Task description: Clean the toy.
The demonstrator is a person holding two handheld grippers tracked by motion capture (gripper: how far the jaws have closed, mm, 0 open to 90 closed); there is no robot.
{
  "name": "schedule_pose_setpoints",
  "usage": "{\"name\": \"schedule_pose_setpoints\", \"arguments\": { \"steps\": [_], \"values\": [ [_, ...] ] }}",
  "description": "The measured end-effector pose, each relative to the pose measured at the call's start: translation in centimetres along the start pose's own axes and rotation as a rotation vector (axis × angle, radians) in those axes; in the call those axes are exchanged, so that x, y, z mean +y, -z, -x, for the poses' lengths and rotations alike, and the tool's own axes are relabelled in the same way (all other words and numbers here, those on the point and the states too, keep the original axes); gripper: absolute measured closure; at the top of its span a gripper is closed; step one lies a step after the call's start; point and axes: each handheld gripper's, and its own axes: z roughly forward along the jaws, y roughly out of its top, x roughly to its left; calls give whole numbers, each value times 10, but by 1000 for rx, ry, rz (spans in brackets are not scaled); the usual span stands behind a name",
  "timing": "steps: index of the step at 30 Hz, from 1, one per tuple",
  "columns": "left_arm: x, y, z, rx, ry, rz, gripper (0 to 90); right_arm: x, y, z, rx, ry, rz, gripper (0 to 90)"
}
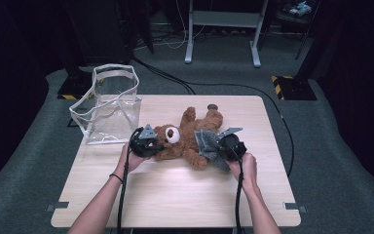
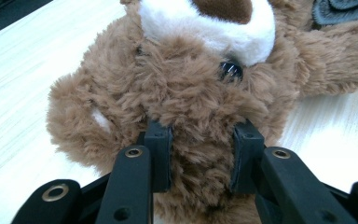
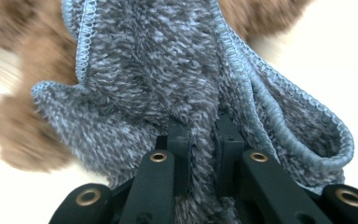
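A brown teddy bear (image 1: 190, 139) lies on its back in the middle of the wooden table (image 1: 175, 195), head toward the left. My left gripper (image 1: 148, 145) is shut on the top of the bear's head (image 2: 186, 112), fur bulging between the pads. A grey fluffy cloth (image 1: 208, 146) drapes over the bear's lower body. My right gripper (image 1: 224, 146) is shut on a fold of that cloth (image 3: 177, 84), the brown fur blurred behind it.
A clear plastic bag (image 1: 109, 105) with white trim stands open at the table's back left corner. A small dark round object (image 1: 213, 107) lies near the far edge. Cables run across the carpet beyond the table.
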Motion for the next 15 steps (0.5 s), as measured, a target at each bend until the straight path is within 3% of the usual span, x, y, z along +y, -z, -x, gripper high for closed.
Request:
{"name": "schedule_pose_setpoints", "arguments": {
  "steps": [9, 15],
  "values": [
    [-1, 0, -3, -8, 2, 5, 664, -28, 2, 32, -75, -68, -35, 807],
    [-1, 0, -5, -11, -1, 5, 663, -43, 4, 54, -121, -144, -47, 806]
  ]
}}
